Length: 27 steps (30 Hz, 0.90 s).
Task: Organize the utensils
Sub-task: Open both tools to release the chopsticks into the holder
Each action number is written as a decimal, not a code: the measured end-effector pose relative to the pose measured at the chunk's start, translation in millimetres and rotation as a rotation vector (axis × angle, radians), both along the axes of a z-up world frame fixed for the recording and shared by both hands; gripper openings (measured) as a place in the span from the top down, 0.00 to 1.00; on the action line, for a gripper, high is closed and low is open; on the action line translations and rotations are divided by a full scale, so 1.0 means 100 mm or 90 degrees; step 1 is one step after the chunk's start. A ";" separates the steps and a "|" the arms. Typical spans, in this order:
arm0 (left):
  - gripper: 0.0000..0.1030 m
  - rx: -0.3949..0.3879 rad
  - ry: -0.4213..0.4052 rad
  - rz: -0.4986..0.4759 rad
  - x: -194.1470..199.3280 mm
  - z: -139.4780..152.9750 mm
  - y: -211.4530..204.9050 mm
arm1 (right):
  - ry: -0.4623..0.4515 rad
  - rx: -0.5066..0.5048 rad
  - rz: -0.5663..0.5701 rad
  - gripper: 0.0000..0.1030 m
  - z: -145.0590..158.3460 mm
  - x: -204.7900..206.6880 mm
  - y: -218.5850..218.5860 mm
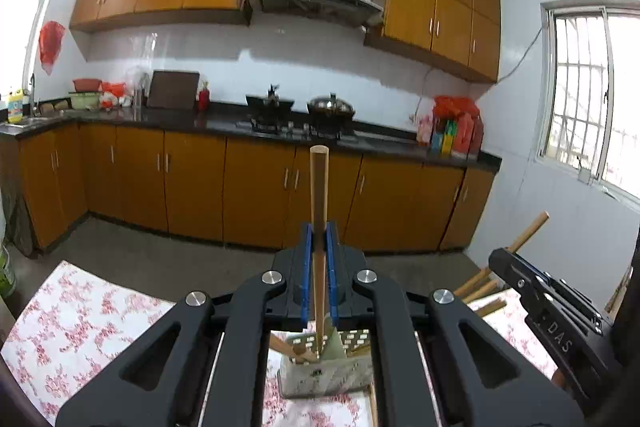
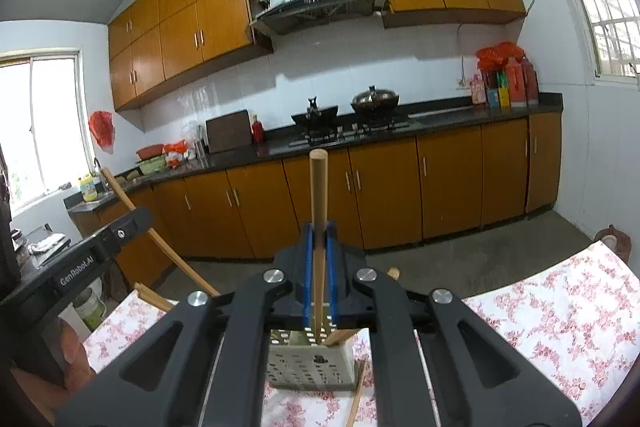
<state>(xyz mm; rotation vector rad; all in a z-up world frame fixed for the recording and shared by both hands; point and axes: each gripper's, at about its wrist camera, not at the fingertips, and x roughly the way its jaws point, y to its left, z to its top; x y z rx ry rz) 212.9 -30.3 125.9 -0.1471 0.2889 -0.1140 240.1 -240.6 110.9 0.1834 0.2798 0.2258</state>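
Left wrist view. Black linkage arms fill the foreground and lead to the left gripper (image 1: 319, 241), whose blue pads (image 1: 306, 259) are closed tightly on an upright wooden stick (image 1: 319, 195). Its lower end drops into a perforated utensil holder (image 1: 326, 367) standing on the floral tablecloth (image 1: 72, 323); a second wooden handle (image 1: 286, 347) leans inside the holder. At right, the right gripper (image 1: 506, 255) grips another stick (image 1: 528, 231), with further wooden handles (image 1: 478, 287) lying below it. Orange cabinets (image 1: 192, 187) and a stove (image 1: 296, 125) occupy the background.

Right wrist view. Between identical black links, the right gripper (image 2: 319, 241) clamps a vertical wooden stick (image 2: 319, 195) over the same perforated holder (image 2: 312, 367), which rests on the tablecloth (image 2: 560, 307). Whether the tip touches the holder's floor cannot be told. One loose chopstick (image 2: 358, 393) lies just beside the holder. At left, the left gripper (image 2: 132, 223) holds a tilted stick (image 2: 160, 239).
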 end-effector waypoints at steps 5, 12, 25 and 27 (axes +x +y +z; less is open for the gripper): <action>0.92 -0.015 0.024 -0.010 -0.05 0.01 0.07 | 0.002 0.003 -0.006 0.88 -0.01 -0.08 -0.01; 0.90 -0.016 0.005 -0.001 -0.33 0.20 0.24 | -0.010 -0.006 -0.036 0.84 0.02 -0.44 -0.22; 0.75 -0.007 0.073 0.032 -0.79 -0.24 0.66 | 0.238 -0.023 -0.031 0.76 -1.41 -0.73 -0.24; 0.75 0.003 0.108 0.043 -0.78 -0.45 0.71 | 0.284 -0.029 -0.016 0.76 -1.68 -0.72 -0.10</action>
